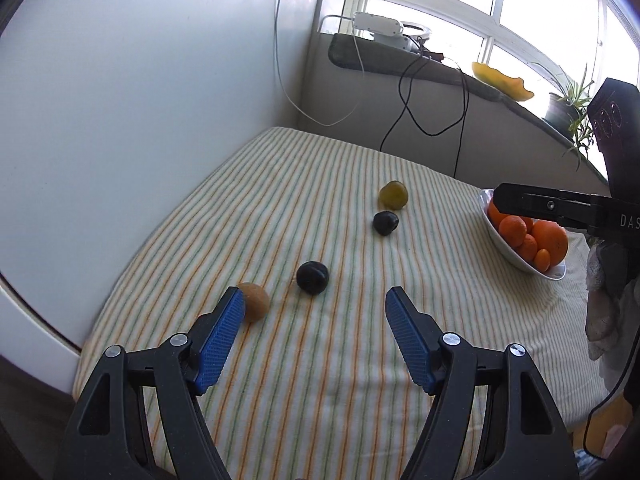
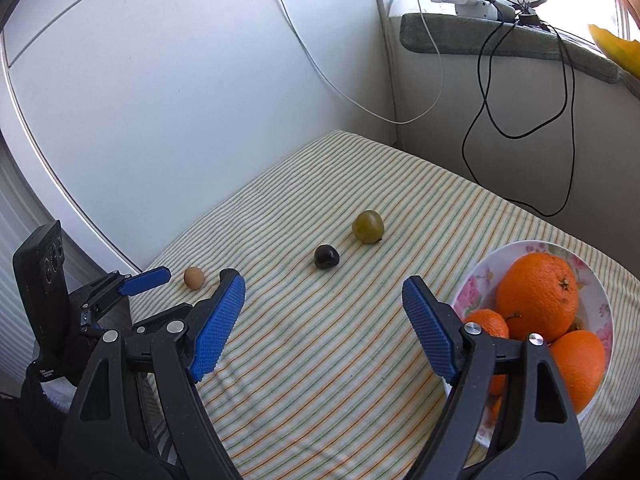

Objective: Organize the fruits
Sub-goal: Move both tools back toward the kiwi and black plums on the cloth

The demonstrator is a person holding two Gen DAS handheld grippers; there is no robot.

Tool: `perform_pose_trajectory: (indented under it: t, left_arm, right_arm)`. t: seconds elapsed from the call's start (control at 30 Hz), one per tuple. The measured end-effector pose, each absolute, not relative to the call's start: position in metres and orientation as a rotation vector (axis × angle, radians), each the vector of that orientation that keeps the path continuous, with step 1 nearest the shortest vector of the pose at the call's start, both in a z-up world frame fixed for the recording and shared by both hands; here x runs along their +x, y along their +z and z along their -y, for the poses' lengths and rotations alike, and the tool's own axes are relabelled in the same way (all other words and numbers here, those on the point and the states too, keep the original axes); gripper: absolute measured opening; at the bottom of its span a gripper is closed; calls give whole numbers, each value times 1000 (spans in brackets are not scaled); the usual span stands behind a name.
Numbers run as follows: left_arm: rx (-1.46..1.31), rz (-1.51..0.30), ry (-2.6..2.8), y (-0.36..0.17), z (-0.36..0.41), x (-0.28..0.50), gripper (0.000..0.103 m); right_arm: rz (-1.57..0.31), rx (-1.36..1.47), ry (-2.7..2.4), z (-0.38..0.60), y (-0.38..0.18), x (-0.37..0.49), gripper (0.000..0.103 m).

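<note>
Four small fruits lie on the striped tablecloth (image 1: 320,380). A brown one (image 1: 256,300) rests just beyond my left gripper's left fingertip. A dark plum (image 1: 313,277) sits ahead between the jaws of my left gripper (image 1: 315,294), which is open and empty. Farther off are a second dark plum (image 1: 385,223) and a green-yellow fruit (image 1: 393,195). A white bowl (image 1: 505,250) of oranges stands at the right. In the right wrist view my right gripper (image 2: 323,285) is open and empty, beside the flowered bowl (image 2: 482,278), with a dark plum (image 2: 326,256), the green fruit (image 2: 368,226) and the brown fruit (image 2: 194,278) ahead.
A white wall borders the table on the left and behind. Black and white cables (image 2: 480,112) hang from a grey window ledge (image 2: 500,42) that carries a white device, a yellow dish (image 1: 502,80) and a potted plant (image 1: 568,108). A cloth hangs at the right edge.
</note>
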State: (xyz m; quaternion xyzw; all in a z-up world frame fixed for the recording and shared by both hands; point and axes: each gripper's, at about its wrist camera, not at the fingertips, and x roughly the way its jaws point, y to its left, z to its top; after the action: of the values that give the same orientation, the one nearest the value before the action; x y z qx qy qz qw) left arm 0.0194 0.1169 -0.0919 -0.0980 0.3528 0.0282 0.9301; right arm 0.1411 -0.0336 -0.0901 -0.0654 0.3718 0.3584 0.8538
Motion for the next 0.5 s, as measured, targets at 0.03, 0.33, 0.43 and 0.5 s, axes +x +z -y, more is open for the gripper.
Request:
perform_pose_trajectory:
  t: [0.03,0.33,0.43,0.5]
  left_arm:
    - [-206,-724,63,-93,-120,19,73]
    - [-230,-745,80,-105,-140,17,68]
    - [-234,-753,73,-109,-144,17,61]
    - [-238,-757,68,-110,-146,17,58]
  right_arm:
    - [-787,-142,762,29,-92,141,84]
    - [-824,-188,842,-13,-106,137,83]
    - [-842,-200,868,-26,-114,136,83]
    - [-854,-210,881,-35,-118,135,79]
